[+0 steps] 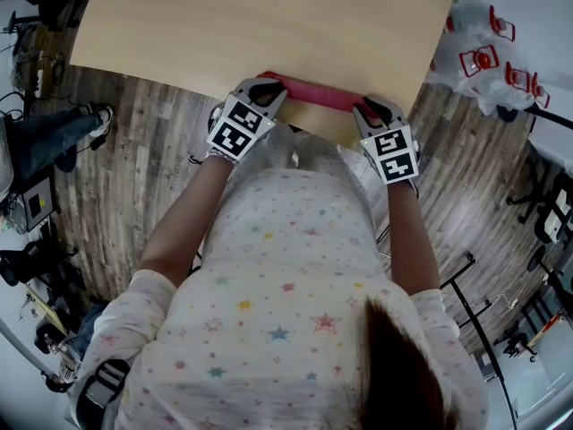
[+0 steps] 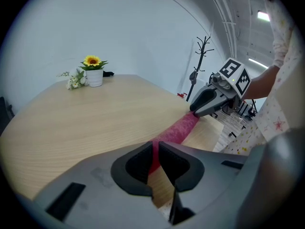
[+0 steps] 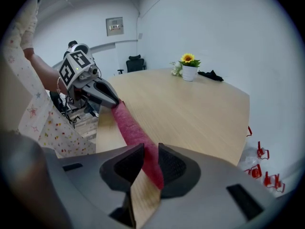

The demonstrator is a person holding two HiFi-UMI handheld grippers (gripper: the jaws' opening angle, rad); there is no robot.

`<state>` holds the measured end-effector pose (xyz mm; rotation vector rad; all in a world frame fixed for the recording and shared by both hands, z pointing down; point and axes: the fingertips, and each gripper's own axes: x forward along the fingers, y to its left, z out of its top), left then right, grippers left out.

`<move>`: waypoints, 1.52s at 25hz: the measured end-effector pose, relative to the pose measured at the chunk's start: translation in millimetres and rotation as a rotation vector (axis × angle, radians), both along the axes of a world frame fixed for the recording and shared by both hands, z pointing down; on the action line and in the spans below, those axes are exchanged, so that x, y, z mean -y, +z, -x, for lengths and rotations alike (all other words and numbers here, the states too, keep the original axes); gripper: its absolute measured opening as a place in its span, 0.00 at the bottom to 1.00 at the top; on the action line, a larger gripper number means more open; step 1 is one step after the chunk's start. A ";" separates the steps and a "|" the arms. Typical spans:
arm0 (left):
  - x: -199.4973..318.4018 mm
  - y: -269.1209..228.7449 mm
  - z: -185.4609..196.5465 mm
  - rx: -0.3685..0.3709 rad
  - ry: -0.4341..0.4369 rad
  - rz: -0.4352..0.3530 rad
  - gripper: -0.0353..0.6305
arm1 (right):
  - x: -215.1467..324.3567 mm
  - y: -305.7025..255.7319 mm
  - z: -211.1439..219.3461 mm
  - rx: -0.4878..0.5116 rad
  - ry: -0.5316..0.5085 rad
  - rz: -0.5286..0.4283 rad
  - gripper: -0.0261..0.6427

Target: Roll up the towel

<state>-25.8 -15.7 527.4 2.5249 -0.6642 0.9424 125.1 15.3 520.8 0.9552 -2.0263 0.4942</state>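
— Pink cloth in both claws, is it?

— Yes. The left gripper [image 2: 155,152] is clenched on one end of the towel [image 1: 318,94], and the right gripper [image 3: 150,162] is clamped on the other end.

— How does the towel lie?

— As a tight roll, stretched straight between the two grippers. It runs along the near edge of the wooden table [image 1: 269,25], just in front of the person.

— Anything else on the table?

— A sunflower in a white pot [image 2: 94,77] stands at the far side, well apart from the roll, with a small dark object [image 3: 210,74] just beside it.
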 end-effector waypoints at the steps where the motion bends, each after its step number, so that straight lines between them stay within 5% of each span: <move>1: 1.1 -3.2 1.6 -0.008 -0.009 -0.004 0.12 | 1.0 -3.8 -1.1 0.011 0.009 -0.006 0.18; 8: 22.2 -45.7 12.6 -0.085 -0.087 -0.092 0.12 | 20.8 -46.6 -7.1 0.102 0.098 -0.105 0.16; 24: 78.8 -209.3 22.9 -0.317 -0.218 -0.471 0.08 | 69.2 -211.2 -8.0 0.289 0.210 -0.487 0.04; 38: 85.7 -284.0 35.7 -0.399 -0.280 -0.605 0.08 | 70.0 -304.9 -26.0 0.350 0.263 -0.730 0.04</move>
